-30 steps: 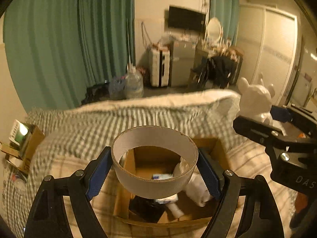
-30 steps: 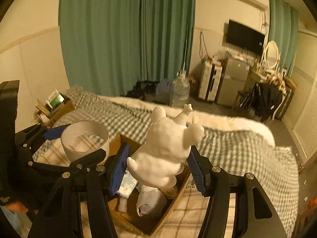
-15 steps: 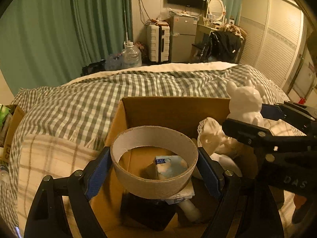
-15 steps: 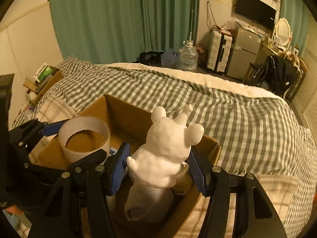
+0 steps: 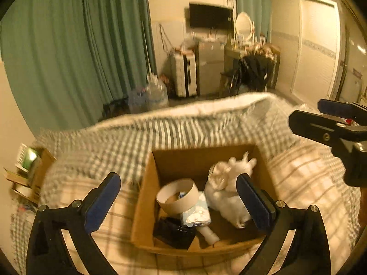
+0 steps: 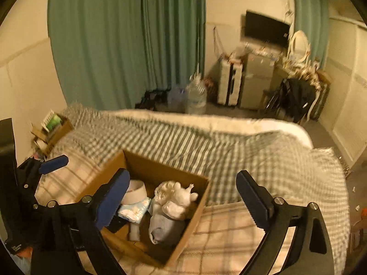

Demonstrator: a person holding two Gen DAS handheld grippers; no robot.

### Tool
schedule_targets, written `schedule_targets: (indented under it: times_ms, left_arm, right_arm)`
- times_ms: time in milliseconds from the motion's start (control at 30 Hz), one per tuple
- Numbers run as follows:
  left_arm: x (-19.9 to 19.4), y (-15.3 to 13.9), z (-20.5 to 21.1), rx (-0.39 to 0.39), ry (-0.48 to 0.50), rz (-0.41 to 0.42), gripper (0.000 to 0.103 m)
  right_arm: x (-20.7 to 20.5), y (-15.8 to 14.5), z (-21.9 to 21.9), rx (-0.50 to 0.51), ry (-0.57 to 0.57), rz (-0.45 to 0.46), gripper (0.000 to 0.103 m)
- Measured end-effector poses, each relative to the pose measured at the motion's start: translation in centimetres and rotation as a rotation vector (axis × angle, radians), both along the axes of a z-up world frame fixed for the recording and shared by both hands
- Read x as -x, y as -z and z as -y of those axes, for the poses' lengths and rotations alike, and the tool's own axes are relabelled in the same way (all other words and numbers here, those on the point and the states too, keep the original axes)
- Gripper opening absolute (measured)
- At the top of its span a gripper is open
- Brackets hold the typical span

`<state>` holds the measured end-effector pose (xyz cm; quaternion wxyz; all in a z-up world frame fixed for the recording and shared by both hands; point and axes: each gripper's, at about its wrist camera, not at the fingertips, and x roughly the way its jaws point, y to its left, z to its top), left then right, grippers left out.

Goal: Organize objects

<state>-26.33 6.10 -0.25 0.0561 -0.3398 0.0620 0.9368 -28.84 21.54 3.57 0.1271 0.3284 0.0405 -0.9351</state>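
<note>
A brown cardboard box (image 5: 146, 206) lies open on the checked bed. Inside it lie a cardboard tape ring (image 5: 176, 197), a white bear figurine (image 5: 231, 174), a blue-white tissue pack (image 5: 195, 213), a black item and a white bottle. My left gripper (image 5: 179, 202) is open and empty above the box. My right gripper (image 6: 183, 197) is open and empty above the box (image 6: 183, 236), where the bear (image 6: 179, 197) and the ring (image 6: 136, 190) also show. The right gripper also appears at the right edge of the left wrist view (image 5: 332, 123).
The checked blanket (image 6: 229, 146) covers the bed around the box. A small cardboard box with a green item (image 5: 29, 162) stands at the left of the bed. Green curtains, water jugs (image 6: 195, 98), a suitcase and a dresser stand beyond the bed.
Both grippers have opened and lifted away. The tape ring and the white bear have left the jaws and now lie in the box.
</note>
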Motion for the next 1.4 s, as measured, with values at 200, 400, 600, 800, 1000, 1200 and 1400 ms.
schedule_targets:
  times_ms: [200,400,600,800,1000,1200,1400]
  left_arm:
    - [-6.1,-8.1,0.8,-0.044,0.01,-0.157,0.103]
    - [-11.6,-12.6,2.4,-0.092,0.012,-0.265,0.103]
    - [-16.6,-14.1,4.2,-0.117,0.002,-0.342,0.103]
    - [-19.4,-11.5,5.3,-0.142,-0.032,-0.374,0.103]
    - [-19.5,-6.6,6.4,-0.232,-0.111,-0.386,0.103]
    - [-18.1,0.5,6.2,-0.202,-0.169,-0.351,0.103]
    - [-17.7,4.0,6.2,-0.18,-0.17,-0.304,0.103]
  right_arm:
    - [-7.6,-8.0,-1.3,-0.026,0.063,-0.144,0.103]
    - [-14.7,-12.8,-2.6,-0.038,0.13,-0.258,0.103]
    - [-19.2,-12.9,-2.8,-0.023,0.146,-0.315,0.103]
    - [-21.5,-9.2,-2.4,0.033,0.157,-0.348,0.103]
    - [-21.4,-3.7,-1.5,0.057,0.169,-0.359,0.103]
    - [-19.7,3.5,0.1,-0.001,0.192,-0.333,0.103]
    - [-18.4,8.3,0.6,-0.038,0.208,-0.277,0.103]
